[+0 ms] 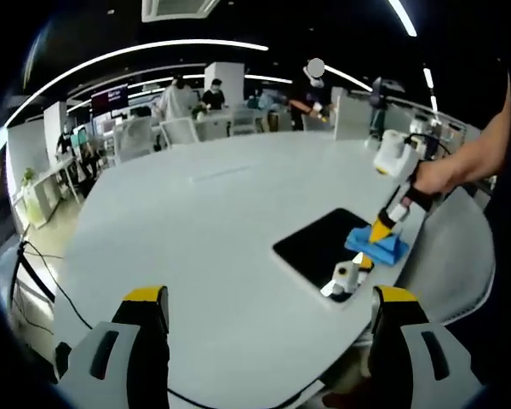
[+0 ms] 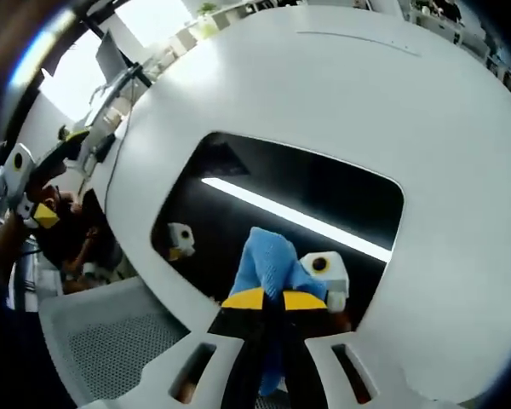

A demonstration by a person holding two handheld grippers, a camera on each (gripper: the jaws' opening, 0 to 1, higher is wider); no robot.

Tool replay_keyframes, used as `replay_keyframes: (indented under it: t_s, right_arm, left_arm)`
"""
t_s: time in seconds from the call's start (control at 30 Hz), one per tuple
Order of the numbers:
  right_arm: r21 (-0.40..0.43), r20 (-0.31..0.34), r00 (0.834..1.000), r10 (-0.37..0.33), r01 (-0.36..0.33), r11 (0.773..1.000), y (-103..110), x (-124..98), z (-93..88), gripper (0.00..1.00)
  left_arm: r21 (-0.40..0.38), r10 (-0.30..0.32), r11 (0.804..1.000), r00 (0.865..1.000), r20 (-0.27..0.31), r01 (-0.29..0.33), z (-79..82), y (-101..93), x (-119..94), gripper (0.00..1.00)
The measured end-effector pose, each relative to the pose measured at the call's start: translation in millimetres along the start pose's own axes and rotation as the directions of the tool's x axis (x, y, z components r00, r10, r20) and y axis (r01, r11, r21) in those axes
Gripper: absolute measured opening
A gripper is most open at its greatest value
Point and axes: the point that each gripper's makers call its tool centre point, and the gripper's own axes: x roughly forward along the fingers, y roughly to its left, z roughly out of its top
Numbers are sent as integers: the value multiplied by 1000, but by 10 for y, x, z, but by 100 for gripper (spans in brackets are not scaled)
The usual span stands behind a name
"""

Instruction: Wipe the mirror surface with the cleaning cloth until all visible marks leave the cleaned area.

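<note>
Cloth [image 2: 268, 264] is pinched in the right hand-held gripper [image 2: 268, 300], jaws pressed together on the blue fabric at lower centre of the right gripper view, pressed onto the mirror [image 2: 324, 192]. Left hand-held gripper [image 1: 268, 307] is spread and empty at the bottom of the left gripper view, well apart from the mirror [image 1: 319, 243], which lies right of centre on the white table [image 1: 196, 213]. Wipe looks mid-way. Suggest flat pressure, overlapping strokes edge to edge, cloth kept bunched under the jaws, mirror not dragged off the table edge.

A large white table [image 1: 204, 213], a mesh chair [image 2: 111, 336], people at distant desks [image 1: 192, 98].
</note>
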Motion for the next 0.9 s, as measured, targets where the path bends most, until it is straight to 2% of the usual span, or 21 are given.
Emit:
replay_keyframes:
  t_s: [0.07, 0.27, 0.77, 0.9]
  right_arm:
    - [-13, 3, 1000, -4, 4, 1000, 0, -3, -5, 0]
    - [18, 20, 1000, 14, -14, 1000, -15, -6, -1, 0]
    - [29, 11, 1000, 13, -13, 999, -146, -82, -78, 0]
    - [3, -5, 1000, 18, -18, 1000, -180, -108, -118, 0]
  left_arm:
    - [-1, -2, 1000, 1000, 2, 2, 6, -1, 6, 99]
    - [-42, 31, 999, 997, 71, -28, 164, 43, 20, 99]
    - [-37, 41, 999, 997, 72, -38, 165, 67, 3, 99]
    - [-36, 44, 999, 996, 73, -41, 177, 71, -3, 99]
